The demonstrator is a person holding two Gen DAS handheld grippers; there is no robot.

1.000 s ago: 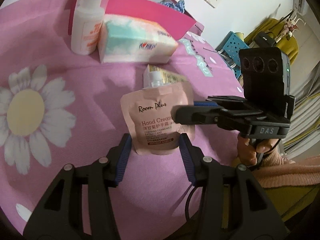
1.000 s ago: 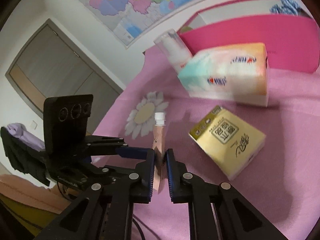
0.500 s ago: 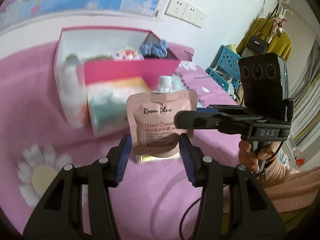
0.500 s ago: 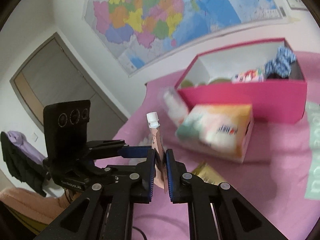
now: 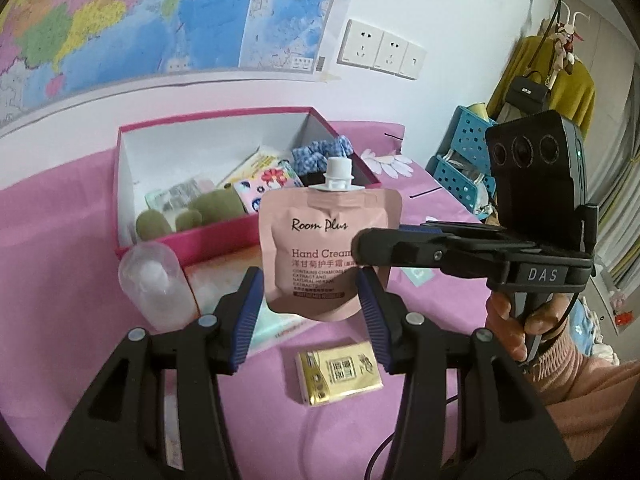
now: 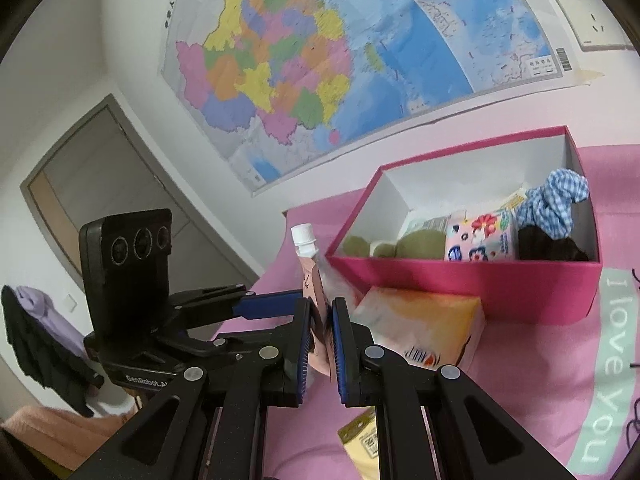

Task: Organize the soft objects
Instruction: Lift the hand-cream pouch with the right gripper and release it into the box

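Note:
A pink hand cream pouch [image 5: 320, 248] with a white cap hangs upright in the air above the pink tablecloth. My right gripper [image 6: 320, 320] is shut on the pouch [image 6: 316, 300], seen edge-on; in the left wrist view it comes in from the right [image 5: 360, 248]. My left gripper [image 5: 310, 292] is open, its blue pads either side of the pouch's lower part, not pressing it. Behind stands an open pink box [image 5: 216, 236] holding a green plush, a patterned packet and a blue checked cloth [image 6: 556, 200].
A tissue pack [image 6: 424, 332] lies in front of the box [image 6: 480, 280]. A clear bottle [image 5: 156, 284] stands at its left. A small gold packet [image 5: 340, 372] lies on the cloth nearer to me. Wall with map behind; blue crates [image 5: 460, 172] at right.
The pouch was lifted off the tablecloth by the right gripper and both grippers rose and tilted up, so the box's inside and the wall now show.

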